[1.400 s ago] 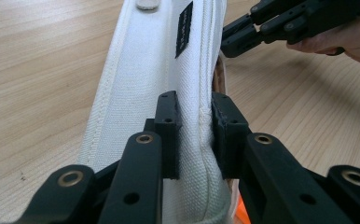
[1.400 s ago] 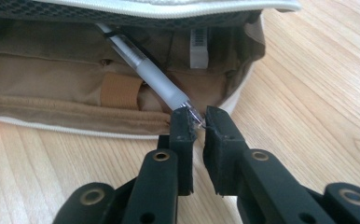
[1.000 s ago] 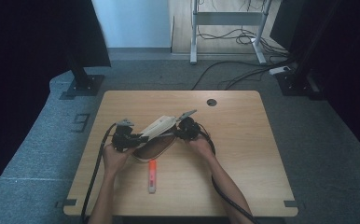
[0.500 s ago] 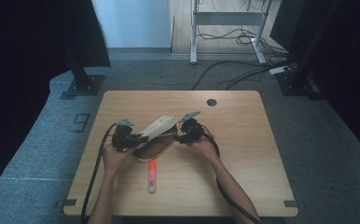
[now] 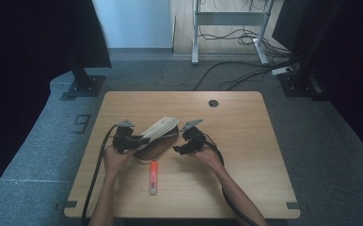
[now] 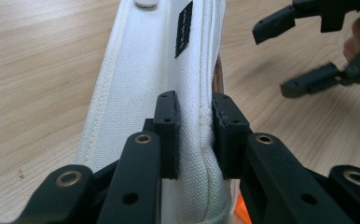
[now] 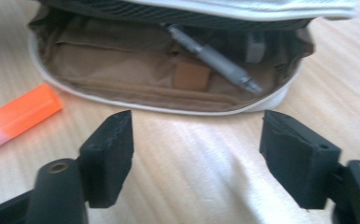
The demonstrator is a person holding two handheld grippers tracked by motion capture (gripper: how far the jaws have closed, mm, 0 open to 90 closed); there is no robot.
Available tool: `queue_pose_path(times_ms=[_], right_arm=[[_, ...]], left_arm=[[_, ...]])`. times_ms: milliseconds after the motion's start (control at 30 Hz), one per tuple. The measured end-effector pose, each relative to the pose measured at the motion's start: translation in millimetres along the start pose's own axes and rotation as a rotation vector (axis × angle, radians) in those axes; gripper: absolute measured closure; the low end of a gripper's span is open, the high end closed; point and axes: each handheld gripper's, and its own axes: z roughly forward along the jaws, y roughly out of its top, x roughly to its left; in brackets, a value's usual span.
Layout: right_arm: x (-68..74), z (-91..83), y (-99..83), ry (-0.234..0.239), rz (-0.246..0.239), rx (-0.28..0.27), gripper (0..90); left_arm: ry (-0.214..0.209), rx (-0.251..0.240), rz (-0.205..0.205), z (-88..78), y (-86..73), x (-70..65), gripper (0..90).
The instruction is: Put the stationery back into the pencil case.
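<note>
I have the white canvas pencil case [image 5: 157, 137] lying a little toward the near-left of the table [image 5: 245, 141] centre, and my left gripper [image 6: 194, 135] is clamped on its upper flap, the jaws pinching the white fabric beside the zip seam and holding the lid lifted. In the right gripper view the case gapes toward me: a brown lining, a small tan patch, and a grey pen [image 7: 213, 58] lying aslant inside.

My right gripper [image 7: 197, 154] hangs just in front of that opening with its jaws spread wide and nothing between them; in the high view it sits just beside the case's right end [image 5: 185, 141].

An orange highlighter [image 5: 153, 178] lies on the bare table, just short of the case on the side toward the near edge, its orange end pointing at the case and almost touching the rim.

I judge the step in hand to be holding the case open so that the free gripper can work. The next move looks like one of two: reach in for the pen, or swing back to the highlighter and load it. Either way I must keep the left grip firm so the flap does not drop, and bring the right jaws in low and level, since the mouth of the case is shallow.
</note>
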Motion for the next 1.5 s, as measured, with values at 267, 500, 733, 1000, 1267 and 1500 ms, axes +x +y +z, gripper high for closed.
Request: queue_pose_path(times_ms=[267, 500, 733, 1000, 1267, 1500], right_arm=[[19.6, -0.6, -6.1, 0.005, 0.004, 0.002, 7.9], [39.7, 4.0, -9.0, 0.004, 0.003, -0.001, 0.0], [61.2, 12.9, -7.6, 0.026, -0.019, 0.004, 0.0], [83.7, 24.5, -5.0, 0.067, -0.038, 0.0, 0.0], [102.8, 36.2, -1.8, 0.088, -0.054, 0.004, 0.0], [115.0, 47.5, -1.0, 0.089, -0.079, 0.03, 0.0]], left_arm=[[0.001, 0.0, 0.003, 0.4, 0.0, -0.8, 73.9], [0.004, 0.004, 0.011, 0.3, 0.2, -1.2, 73.8], [0.007, 0.006, 0.016, 0.6, 0.3, -1.8, 73.7], [0.007, 0.007, 0.016, 0.5, 0.3, -2.4, 73.8], [0.009, 0.01, 0.016, 0.5, 0.5, -3.0, 73.8], [0.01, 0.015, 0.024, 0.9, 0.8, -4.2, 74.0]])
